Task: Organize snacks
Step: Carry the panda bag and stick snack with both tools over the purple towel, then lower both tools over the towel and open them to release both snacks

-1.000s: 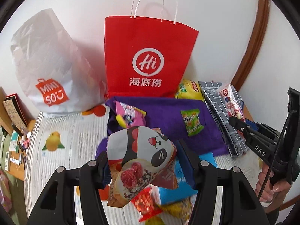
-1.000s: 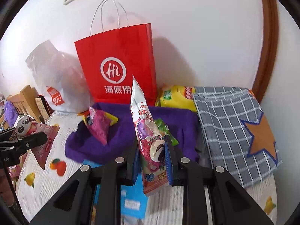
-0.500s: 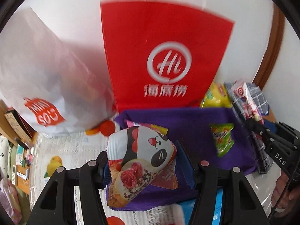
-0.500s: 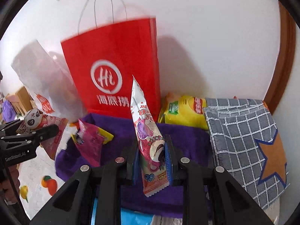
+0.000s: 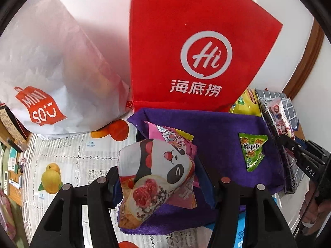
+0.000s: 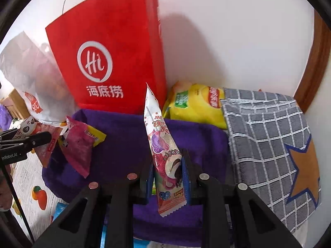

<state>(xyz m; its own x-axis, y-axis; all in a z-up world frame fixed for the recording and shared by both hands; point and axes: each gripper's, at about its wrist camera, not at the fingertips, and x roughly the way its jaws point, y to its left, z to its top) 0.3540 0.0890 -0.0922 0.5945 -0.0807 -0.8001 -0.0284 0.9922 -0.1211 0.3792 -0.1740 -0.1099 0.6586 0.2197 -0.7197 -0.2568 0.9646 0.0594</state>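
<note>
1. Red paper bag (image 5: 186, 47) stands upright against the white wall (image 6: 238, 31); white "Hi" logo with Chinese characters on its face.
2. White Miniso bag (image 5: 51, 72) just left of it, touching.
3. Purple towel (image 5: 217, 134) spread in front of the red bag.
4. Grey checked cloth (image 6: 264, 136) with an orange star, right of the towel.
5. Fruit-print cover (image 5: 62, 161) on the bench.
6. Brown wooden trim (image 6: 316, 66) at far right.
</note>
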